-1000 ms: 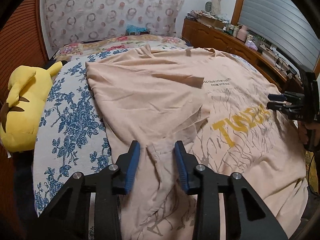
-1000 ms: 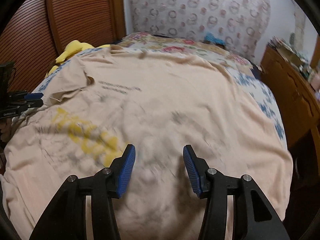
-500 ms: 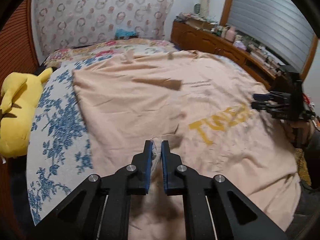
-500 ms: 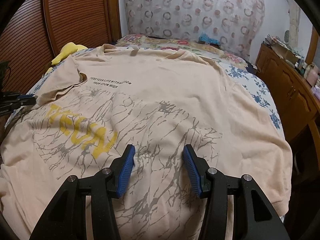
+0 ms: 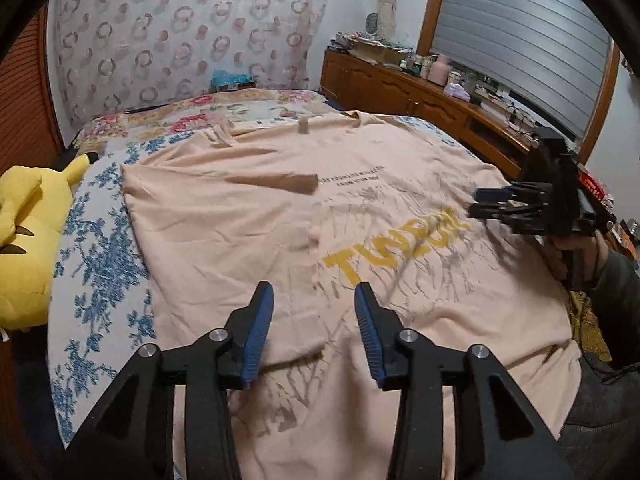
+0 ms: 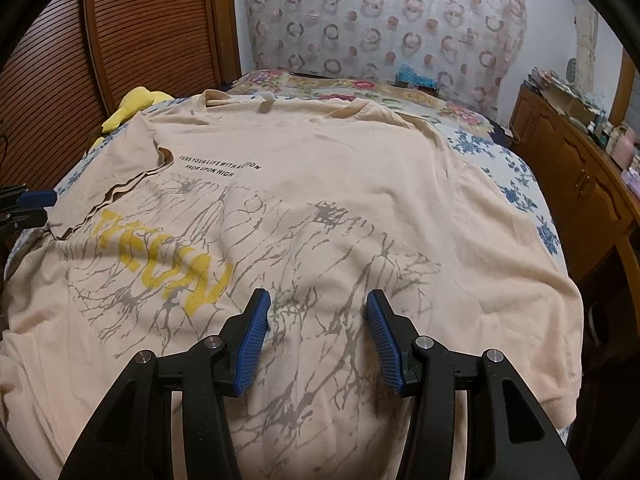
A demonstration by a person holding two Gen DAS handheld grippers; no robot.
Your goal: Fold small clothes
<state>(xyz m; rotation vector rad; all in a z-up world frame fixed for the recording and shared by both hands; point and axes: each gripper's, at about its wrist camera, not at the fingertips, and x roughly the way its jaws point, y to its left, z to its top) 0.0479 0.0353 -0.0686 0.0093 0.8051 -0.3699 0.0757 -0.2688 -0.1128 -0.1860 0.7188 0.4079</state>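
A peach T-shirt (image 5: 248, 220) with yellow letters and grey branch print lies spread on the bed, also in the right wrist view (image 6: 320, 184). Its left side is folded over onto the front, the folded edge (image 5: 308, 248) running down the middle. My left gripper (image 5: 314, 316) is open and empty just above the lower end of that fold. My right gripper (image 6: 318, 320) is open and empty above the shirt's lower front. It also shows at the right in the left wrist view (image 5: 486, 202). The left gripper's fingertips (image 6: 36, 200) show at the left edge of the right wrist view.
A yellow plush toy (image 5: 24, 240) lies at the bed's left edge on the blue floral sheet (image 5: 96, 264). A wooden cabinet (image 6: 576, 176) with clutter runs along the right side. A slatted wooden door (image 6: 132, 32) stands on the left.
My left gripper closed on the shirt's left part, carried it over onto the front, then opened and let it go. My right gripper stayed open over the shirt.
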